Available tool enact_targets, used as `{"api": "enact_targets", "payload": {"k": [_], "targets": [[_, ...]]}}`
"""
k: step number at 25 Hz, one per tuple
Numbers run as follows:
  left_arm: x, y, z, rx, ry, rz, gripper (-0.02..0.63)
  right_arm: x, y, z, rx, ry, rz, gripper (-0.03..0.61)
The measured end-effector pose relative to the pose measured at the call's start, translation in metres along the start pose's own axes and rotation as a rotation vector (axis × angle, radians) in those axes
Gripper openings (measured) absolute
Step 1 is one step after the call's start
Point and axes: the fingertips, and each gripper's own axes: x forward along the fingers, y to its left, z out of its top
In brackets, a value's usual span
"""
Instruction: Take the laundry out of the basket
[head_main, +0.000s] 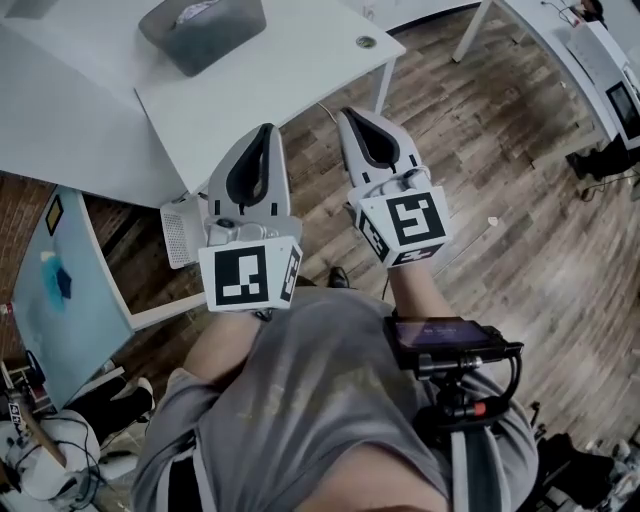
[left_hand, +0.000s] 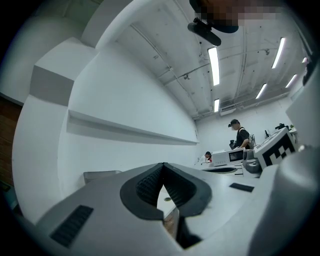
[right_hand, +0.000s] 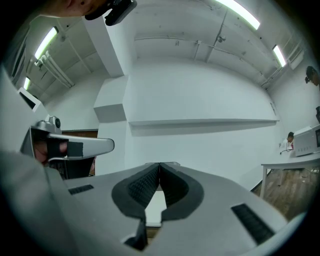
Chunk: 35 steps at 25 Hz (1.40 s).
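Observation:
The grey laundry basket (head_main: 203, 30) stands on the white table (head_main: 290, 70) at the top of the head view, with pale laundry (head_main: 195, 12) showing inside it. My left gripper (head_main: 265, 130) and right gripper (head_main: 352, 115) are held side by side in front of my body, pointing level toward the table. Both are well short of the basket. The left gripper (left_hand: 163, 165) is shut with nothing between its pads. So is the right gripper (right_hand: 159, 165). The basket (left_hand: 100, 176) appears low at the left of the left gripper view.
A second white table (head_main: 60, 110) adjoins at the left. A light-blue panel (head_main: 55, 290) leans lower left, with a white box (head_main: 180, 232) on the wooden floor (head_main: 520, 230) beside it. Another desk (head_main: 590, 60) stands upper right. A person (left_hand: 240, 136) stands far off.

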Motion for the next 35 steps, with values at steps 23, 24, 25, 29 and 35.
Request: {"api": "enact_targets", "payload": {"k": [23, 24, 25, 29, 35], "targets": [[0.155, 0.137, -0.064, -0.069, 0.086, 0.127, 0.009, 0.204, -0.050, -0.057, 0.036, 0.105, 0.086, 0.009], [0.165, 0.146, -0.067, -0.080, 0.091, 0.131, 0.009, 0.219, -0.052, -0.059, 0.036, 0.110, 0.091, 0.008], [0.174, 0.156, -0.071, -0.091, 0.097, 0.135, 0.009, 0.233, -0.053, -0.062, 0.036, 0.117, 0.097, 0.009], [0.205, 0.198, -0.085, -0.127, 0.107, 0.165, 0.009, 0.289, -0.053, -0.076, 0.014, 0.163, 0.135, 0.009], [0.237, 0.252, -0.084, -0.171, 0.054, 0.226, 0.009, 0.366, -0.034, -0.076, -0.071, 0.182, 0.239, 0.009]]}}
